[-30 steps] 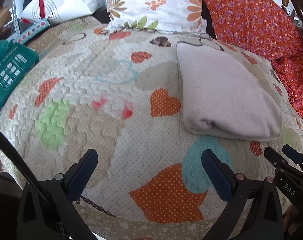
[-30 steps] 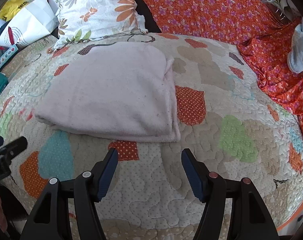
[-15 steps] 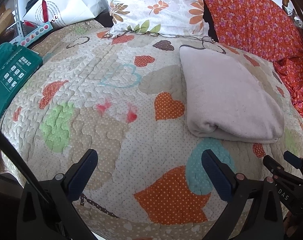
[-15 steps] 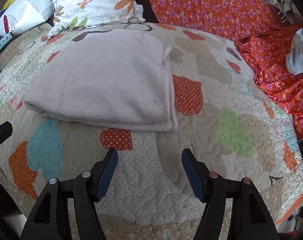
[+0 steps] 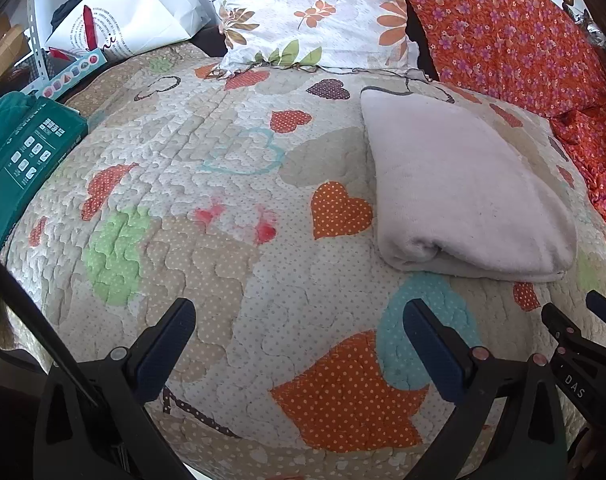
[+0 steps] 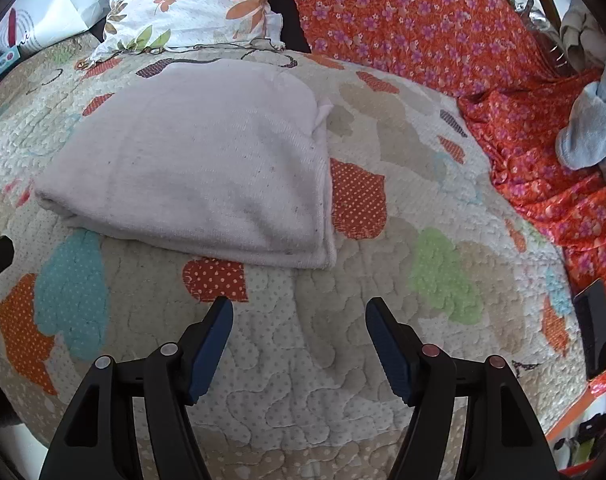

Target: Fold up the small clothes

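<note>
A folded pale pink cloth [image 5: 463,188] lies flat on the heart-patterned quilt [image 5: 207,216], its thick folded edge facing me. My left gripper [image 5: 297,320] hovers open over bare quilt, to the left of the cloth and nearer than it, with nothing between its fingers. In the right wrist view the same cloth [image 6: 199,160] lies ahead and to the left. My right gripper [image 6: 299,312] stands open just short of the cloth's near right corner and holds nothing. The right gripper's tips [image 5: 583,320] show at the left view's right edge.
A floral pillow [image 5: 315,12] and orange flowered fabric [image 6: 423,20] lie beyond the quilt. A green box [image 5: 19,160] and a white bag [image 5: 135,12] sit at the far left. A grey-blue garment [image 6: 591,128] and a dark phone [image 6: 595,332] lie on the right.
The right wrist view has swung a little to the right, bringing the phone into sight. The cloth lies as before. Both grippers remain open.
</note>
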A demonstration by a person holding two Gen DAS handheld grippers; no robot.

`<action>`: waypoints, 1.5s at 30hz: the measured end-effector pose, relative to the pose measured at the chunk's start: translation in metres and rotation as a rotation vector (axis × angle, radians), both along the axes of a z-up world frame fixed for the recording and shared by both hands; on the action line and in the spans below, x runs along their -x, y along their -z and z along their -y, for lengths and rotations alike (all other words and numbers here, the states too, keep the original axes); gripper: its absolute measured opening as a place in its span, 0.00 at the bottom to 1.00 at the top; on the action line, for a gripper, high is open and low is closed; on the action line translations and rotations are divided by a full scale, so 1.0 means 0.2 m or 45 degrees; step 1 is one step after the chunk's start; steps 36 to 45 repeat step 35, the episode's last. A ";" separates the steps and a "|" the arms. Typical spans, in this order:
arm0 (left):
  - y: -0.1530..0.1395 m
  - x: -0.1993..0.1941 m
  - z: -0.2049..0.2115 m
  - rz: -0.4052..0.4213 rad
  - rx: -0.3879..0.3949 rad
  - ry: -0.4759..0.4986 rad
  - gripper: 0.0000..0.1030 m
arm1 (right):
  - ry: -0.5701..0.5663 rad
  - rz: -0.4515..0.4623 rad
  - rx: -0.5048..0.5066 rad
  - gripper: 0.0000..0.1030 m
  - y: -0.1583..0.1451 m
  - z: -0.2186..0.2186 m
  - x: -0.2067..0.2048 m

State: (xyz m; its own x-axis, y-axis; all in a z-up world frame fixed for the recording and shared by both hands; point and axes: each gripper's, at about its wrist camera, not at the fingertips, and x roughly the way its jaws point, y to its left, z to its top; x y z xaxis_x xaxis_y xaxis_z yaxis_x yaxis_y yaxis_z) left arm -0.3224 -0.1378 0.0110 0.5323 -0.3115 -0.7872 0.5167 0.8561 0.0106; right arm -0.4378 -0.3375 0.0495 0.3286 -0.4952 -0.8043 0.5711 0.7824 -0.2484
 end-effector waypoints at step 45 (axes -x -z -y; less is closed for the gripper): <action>-0.02 0.05 0.01 0.035 -0.008 0.047 1.00 | 0.046 0.088 0.061 0.72 -0.10 -0.01 0.05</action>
